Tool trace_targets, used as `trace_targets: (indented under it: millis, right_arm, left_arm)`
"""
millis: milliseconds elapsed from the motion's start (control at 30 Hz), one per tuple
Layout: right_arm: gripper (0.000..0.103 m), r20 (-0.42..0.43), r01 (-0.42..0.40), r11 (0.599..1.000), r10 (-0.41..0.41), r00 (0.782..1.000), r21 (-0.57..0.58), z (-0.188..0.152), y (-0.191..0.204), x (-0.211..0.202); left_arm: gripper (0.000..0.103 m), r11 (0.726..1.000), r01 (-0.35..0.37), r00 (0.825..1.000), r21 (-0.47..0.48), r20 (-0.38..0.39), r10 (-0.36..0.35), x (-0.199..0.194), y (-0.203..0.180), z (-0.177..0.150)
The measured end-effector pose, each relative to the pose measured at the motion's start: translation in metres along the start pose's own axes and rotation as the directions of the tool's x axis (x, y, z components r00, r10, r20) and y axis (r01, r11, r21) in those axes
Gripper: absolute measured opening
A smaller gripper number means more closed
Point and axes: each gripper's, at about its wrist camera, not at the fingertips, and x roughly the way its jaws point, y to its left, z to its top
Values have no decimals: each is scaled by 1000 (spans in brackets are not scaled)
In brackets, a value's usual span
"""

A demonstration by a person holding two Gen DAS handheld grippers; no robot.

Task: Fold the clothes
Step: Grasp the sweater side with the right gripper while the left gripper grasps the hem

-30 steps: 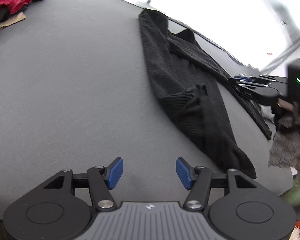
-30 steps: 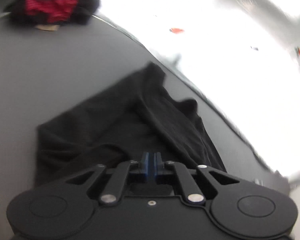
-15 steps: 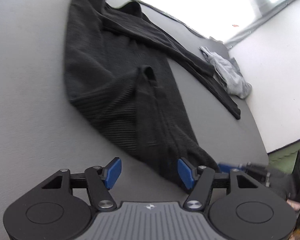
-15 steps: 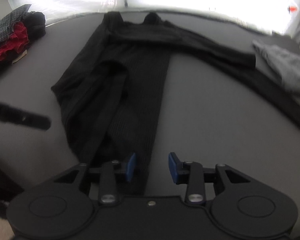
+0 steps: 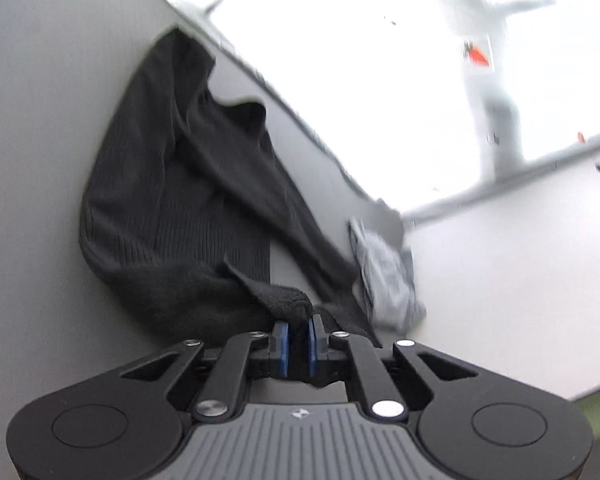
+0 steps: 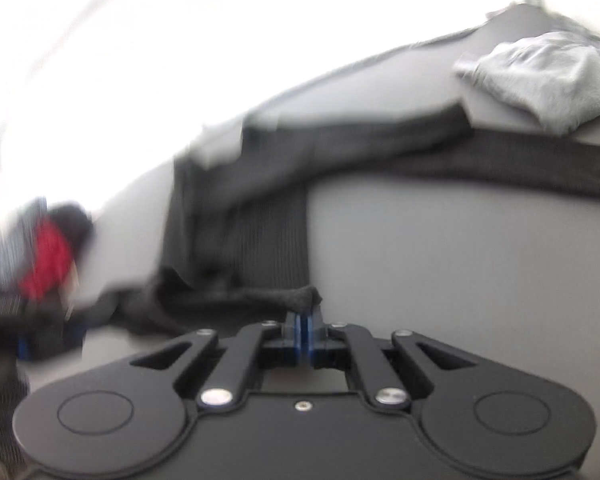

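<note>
A black ribbed sweater (image 5: 172, 200) lies spread on the grey table (image 5: 28, 160), one sleeve stretched towards the right (image 6: 520, 168). My left gripper (image 5: 298, 338) is at the near hem, its jaws closing with a bunched fold of black fabric pinched between the blue pads. In the blurred right wrist view, the sweater (image 6: 268, 232) runs away from my right gripper (image 6: 303, 326), whose jaws are closing tight on another pinch of the near hem. Both pinched folds are lifted slightly off the table.
A crumpled light grey garment (image 5: 384, 280) lies past the sleeve's end, near the far right table edge (image 6: 540, 80). A red and black pile of clothes (image 6: 48, 256) sits at the left. A bright window runs behind the table.
Both grippers have gone from open to closed on the sweater's near hem. Both views have swung and tilted, and the right one is now blurred.
</note>
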Motion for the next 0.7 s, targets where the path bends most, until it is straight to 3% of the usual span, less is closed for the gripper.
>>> trace_targets:
  millis: [100, 133, 167, 233, 333, 467, 600, 700]
  right_arm:
    - [7, 66, 81, 996, -78, 995, -44, 23, 16, 15]
    - [14, 82, 112, 991, -106, 991, -71, 25, 22, 16]
    - [34, 99, 144, 985, -135, 986, -97, 25, 29, 17]
    - [47, 127, 180, 974, -163, 978, -134, 18, 36, 16]
    - [47, 92, 198, 963, -184, 979, -182, 0, 35, 14]
    - [46, -12, 134, 973, -139, 990, -190, -22, 26, 21]
    - [46, -39, 143, 931, -165, 985, -337, -29, 43, 38]
    - [45, -49, 100, 925, -127, 991, -367, -20, 50, 51]
  left_arm:
    - [12, 997, -76, 997, -5, 29, 76, 6, -6, 13]
    - [12, 995, -98, 995, -11, 35, 98, 8, -6, 15]
    - [14, 994, -107, 994, -17, 36, 107, 7, -5, 14]
    - [20, 992, -124, 991, -30, 37, 125, 6, -1, 12]
    - [24, 988, -140, 989, -64, 41, 142, 3, 10, 15]
    - [26, 983, -157, 985, -100, 52, 163, 2, 23, 20]
    - [35, 974, -227, 974, -25, 19, 228, 12, 22, 32]
    - [44, 980, -186, 982, -72, -35, 184, 22, 30, 40]
